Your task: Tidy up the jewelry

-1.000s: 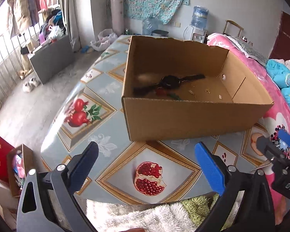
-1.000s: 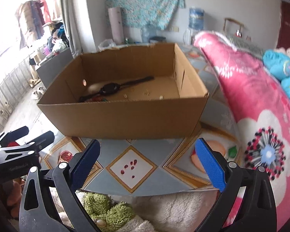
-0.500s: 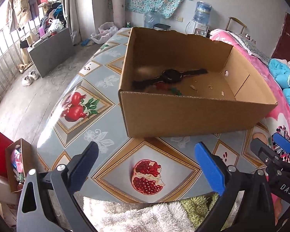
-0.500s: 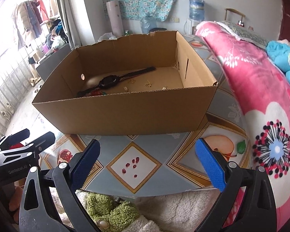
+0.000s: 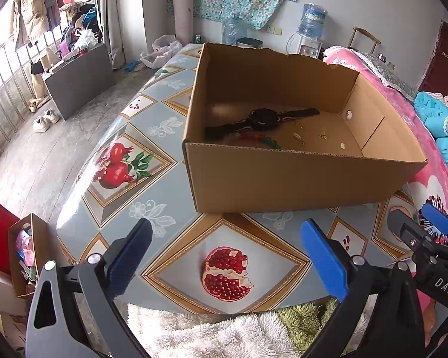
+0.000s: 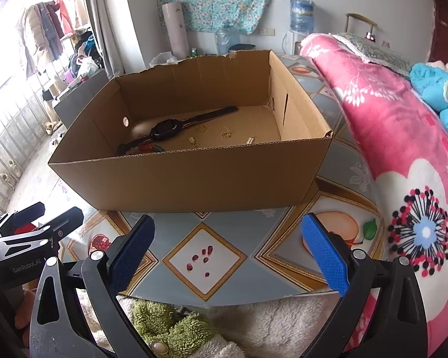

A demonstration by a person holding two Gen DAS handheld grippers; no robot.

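Note:
An open cardboard box (image 5: 298, 179) (image 6: 194, 179) stands on the table. Inside lie a black wristwatch (image 5: 262, 117) (image 6: 167, 128), a red and green bead string (image 5: 258, 138) (image 6: 145, 148) and several small gold pieces (image 5: 322, 134) (image 6: 225, 133). My left gripper (image 5: 227, 256) hovers open over the table's near edge, short of the box, nothing between its blue pads. My right gripper (image 6: 227, 247) is open too, likewise in front of the box. Each gripper shows at the side of the other's view.
The table (image 5: 128, 208) has a pomegranate-patterned oilcloth. A fluffy white and green sleeve (image 5: 224, 334) fills the bottom edge. A pink flowered blanket (image 6: 403, 155) lies to the right. Floor, shoes and a grey cabinet (image 5: 77, 77) are to the left.
Both grippers have risen a little, so more of the box's inside shows. Both stay open. Nothing in the box has moved.

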